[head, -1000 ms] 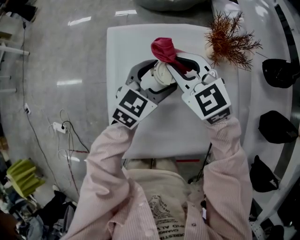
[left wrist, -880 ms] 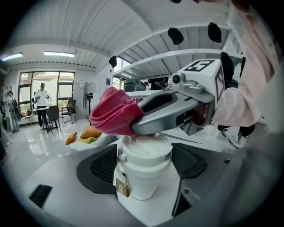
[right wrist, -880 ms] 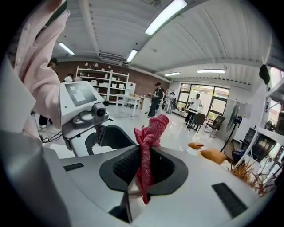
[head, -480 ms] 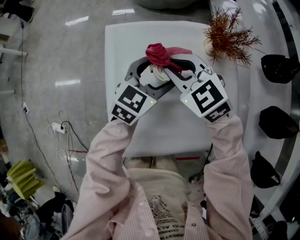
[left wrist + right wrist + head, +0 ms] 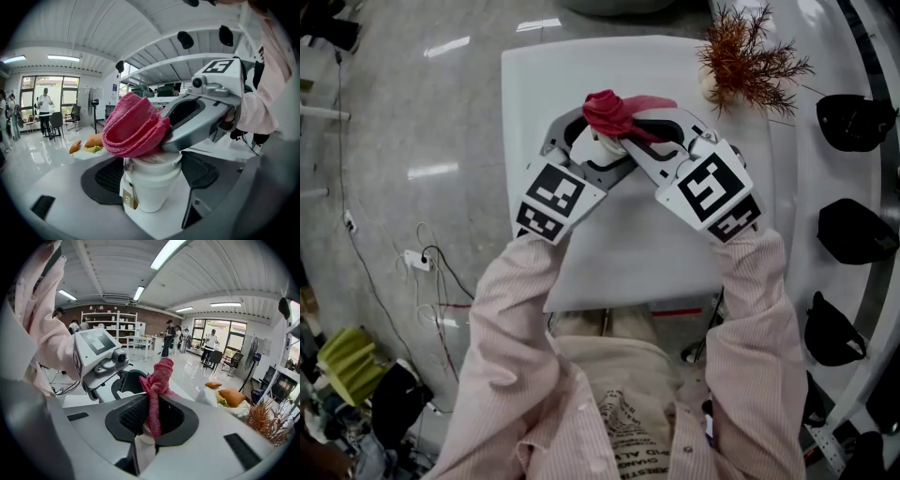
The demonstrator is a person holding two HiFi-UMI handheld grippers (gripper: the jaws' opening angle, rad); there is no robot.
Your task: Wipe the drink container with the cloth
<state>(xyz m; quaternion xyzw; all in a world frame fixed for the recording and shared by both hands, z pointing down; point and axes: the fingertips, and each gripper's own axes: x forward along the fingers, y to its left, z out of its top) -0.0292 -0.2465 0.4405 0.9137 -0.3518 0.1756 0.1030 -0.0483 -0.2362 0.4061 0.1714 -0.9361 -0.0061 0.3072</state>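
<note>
In the head view a white lidded drink cup [image 5: 596,143] is held over the white table [image 5: 675,253], with my left gripper [image 5: 586,142] shut around its body. A pink-red cloth [image 5: 607,110] lies bunched on the lid, pinched in my right gripper [image 5: 634,131]. The left gripper view shows the cup [image 5: 151,187] upright between the jaws, a small tag on its side. There the cloth [image 5: 134,126] presses on the lid, with the right gripper [image 5: 201,117] behind it. In the right gripper view the cloth [image 5: 157,380] hangs between the shut jaws of that gripper [image 5: 150,420], and little of the cup shows below.
A dried orange-brown plant [image 5: 750,61] stands at the table's back right corner. Dark cap-like objects [image 5: 848,122] sit on a white rack along the right. Cables and a power strip [image 5: 422,255] lie on the floor at the left.
Both grippers, with cup and cloth, have shifted slightly left and away from me. The cloth has swung leftward and settled lower across the lid.
</note>
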